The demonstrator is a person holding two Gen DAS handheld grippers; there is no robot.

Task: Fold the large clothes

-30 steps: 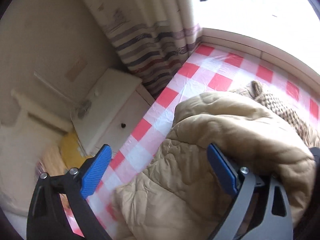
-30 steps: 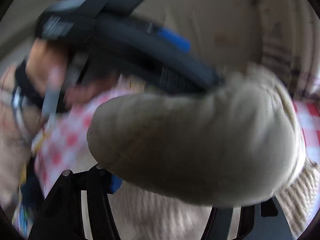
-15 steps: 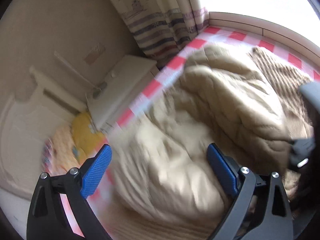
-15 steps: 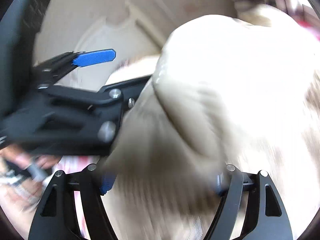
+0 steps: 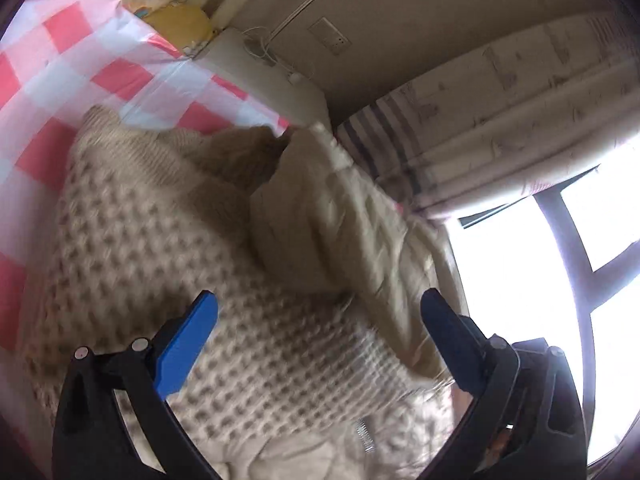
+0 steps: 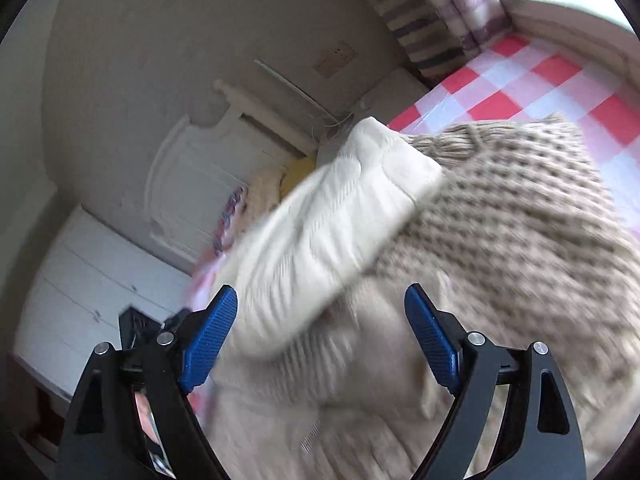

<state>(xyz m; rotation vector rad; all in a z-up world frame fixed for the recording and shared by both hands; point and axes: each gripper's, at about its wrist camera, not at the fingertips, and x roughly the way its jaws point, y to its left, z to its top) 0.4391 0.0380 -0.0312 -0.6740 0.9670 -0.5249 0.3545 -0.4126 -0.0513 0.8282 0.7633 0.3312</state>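
Red-and-white checked cloth [image 5: 80,64] is being shown spread over the one work surface, and it is being seen again at the upper right of the right wrist view [image 6: 520,80]. Around it, a beige wall with one pale wall plate [image 5: 329,39] is being shown, along with a striped curtain [image 5: 400,140] hanging beside a bright window [image 5: 540,264]; a white carved headboard [image 6: 192,184] and a white cabinet [image 6: 80,288] are being shown further off in the right wrist view. Two garments are being counted on the cloth. The larger visible one, a tan waffle-knit sweater [image 5: 160,240], is being seen lying across the checks, its bumpy weave filling the right side of the right wrist view [image 6: 540,220]. A cream quilted jacket [image 5: 332,216] is being seen on top of the sweater, with a padded sleeve [image 6: 332,220] lying slantwise across the knit; how it is folded cannot be told through the blur. Two grippers are being counted. The left gripper [image 5: 320,328] is being held over the knit with its jaws opening wide, and nothing is being pinched. The right gripper [image 6: 320,320] is being held with its jaws opening too; the sleeve's end is lying between the blue pads without being pressed.
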